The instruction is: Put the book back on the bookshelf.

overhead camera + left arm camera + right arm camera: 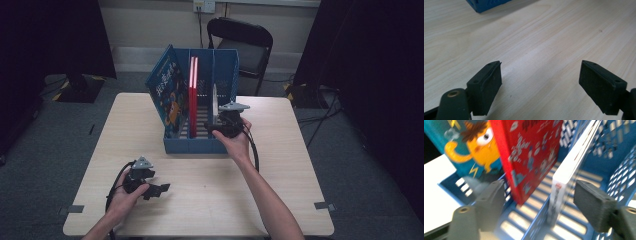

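Observation:
A blue three-slot file rack stands at the middle back of the table. A blue picture book leans in its left slot, a red book stands in the middle slot, and a thin white book in the right slot. My right gripper is at the rack's front right, open. In the right gripper view its jaws straddle the white book's front edge without touching it, beside the red book. My left gripper rests open near the front left, over bare table.
The light wooden table has bare room in front of and around the rack. A rack corner lies far ahead in the left gripper view. A black folding chair stands behind the table, with dark curtains on both sides.

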`<control>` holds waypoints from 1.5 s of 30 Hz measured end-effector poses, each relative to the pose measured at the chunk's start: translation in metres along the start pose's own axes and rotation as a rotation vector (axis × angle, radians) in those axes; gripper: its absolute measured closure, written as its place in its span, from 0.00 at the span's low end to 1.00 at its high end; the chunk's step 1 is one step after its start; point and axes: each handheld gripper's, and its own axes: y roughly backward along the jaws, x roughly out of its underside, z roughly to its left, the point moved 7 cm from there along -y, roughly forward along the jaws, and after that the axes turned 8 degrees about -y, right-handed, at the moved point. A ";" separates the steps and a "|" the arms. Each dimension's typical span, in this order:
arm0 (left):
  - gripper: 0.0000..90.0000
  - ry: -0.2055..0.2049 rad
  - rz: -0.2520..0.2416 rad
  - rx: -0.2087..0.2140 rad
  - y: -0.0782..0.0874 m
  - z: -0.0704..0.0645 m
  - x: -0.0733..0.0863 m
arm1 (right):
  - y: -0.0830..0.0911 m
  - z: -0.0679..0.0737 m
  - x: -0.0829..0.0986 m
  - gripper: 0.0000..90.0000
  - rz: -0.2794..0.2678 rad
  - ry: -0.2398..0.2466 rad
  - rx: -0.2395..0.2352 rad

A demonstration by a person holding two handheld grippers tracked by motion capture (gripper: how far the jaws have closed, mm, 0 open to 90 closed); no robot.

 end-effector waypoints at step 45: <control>0.20 0.059 -0.053 -0.056 0.016 0.017 0.000 | 0.155 -0.070 0.120 0.15 0.029 -0.039 0.116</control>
